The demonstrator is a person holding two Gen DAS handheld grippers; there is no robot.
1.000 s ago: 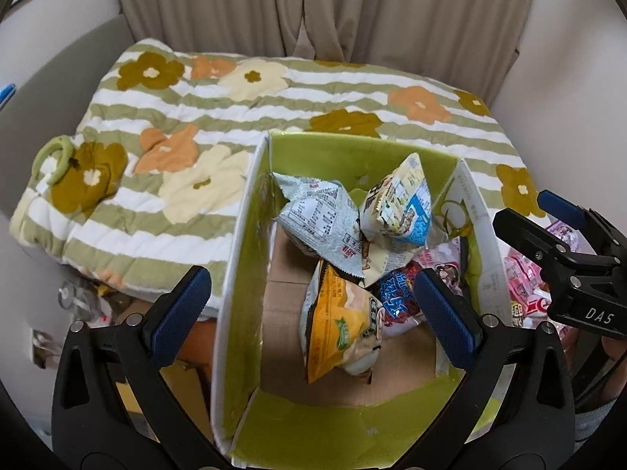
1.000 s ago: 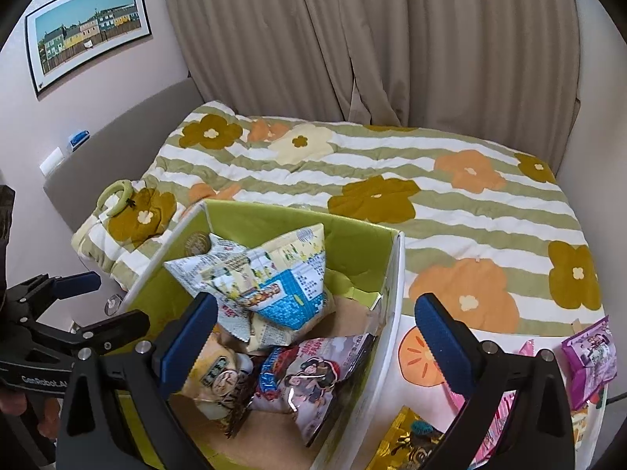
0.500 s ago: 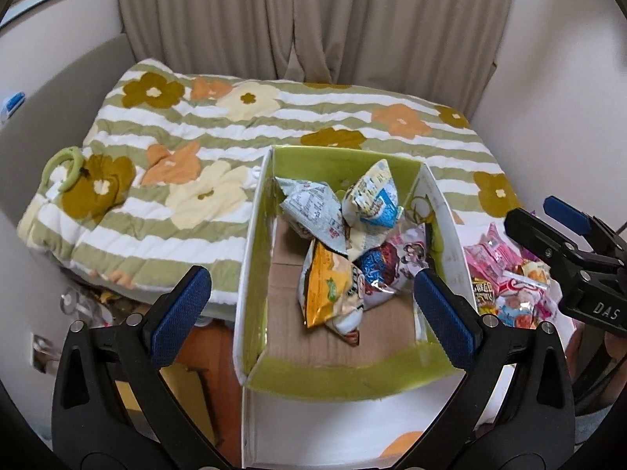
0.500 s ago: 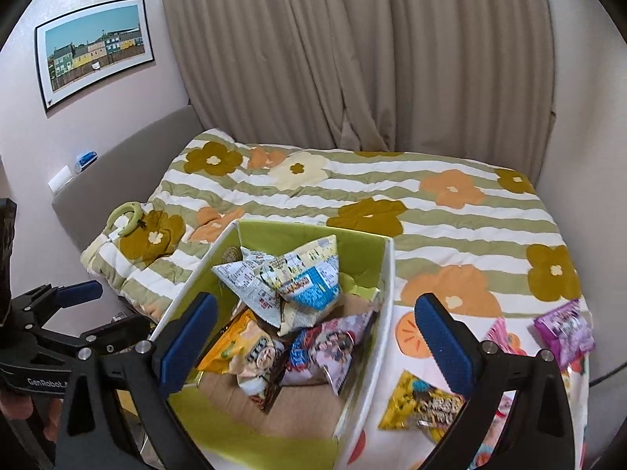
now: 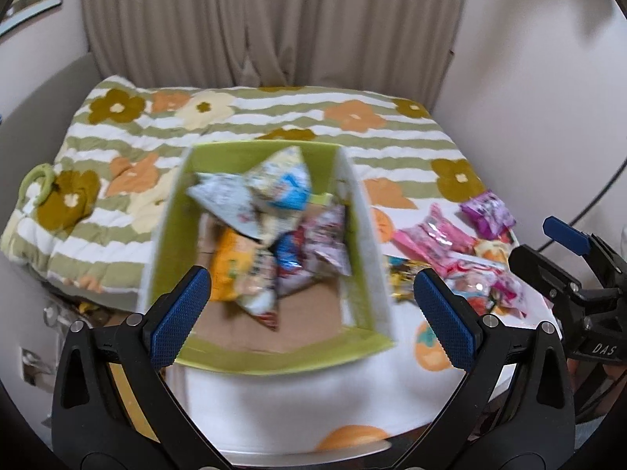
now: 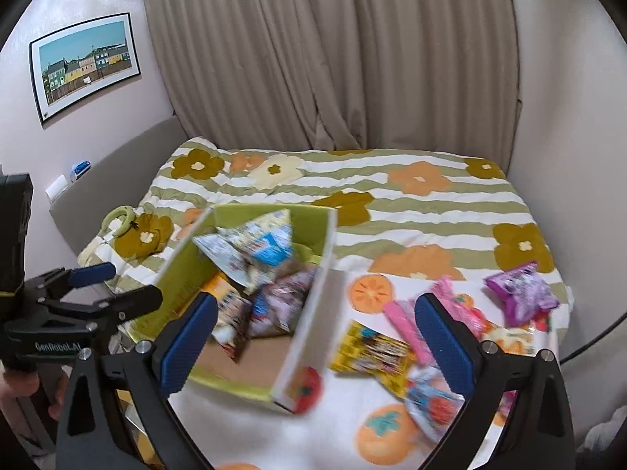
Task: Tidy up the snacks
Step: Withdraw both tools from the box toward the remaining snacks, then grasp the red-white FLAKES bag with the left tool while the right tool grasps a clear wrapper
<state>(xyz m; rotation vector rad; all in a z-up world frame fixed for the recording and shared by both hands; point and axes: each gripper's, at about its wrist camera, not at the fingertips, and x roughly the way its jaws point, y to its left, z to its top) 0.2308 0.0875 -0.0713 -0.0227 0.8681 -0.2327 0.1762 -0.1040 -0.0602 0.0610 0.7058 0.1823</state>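
Both grippers wide open, empty. Loose snacks (image 6: 372, 350) lie at bed's right edge, beside box (image 6: 313, 293); your right gripper (image 6: 313, 337) is nearer.

Beige curtains (image 6: 333, 58) cover back wall; bed with striped floral quilt (image 6: 392, 203); framed houses picture (image 6: 84, 62) on left wall; grey headboard (image 6: 117, 168).
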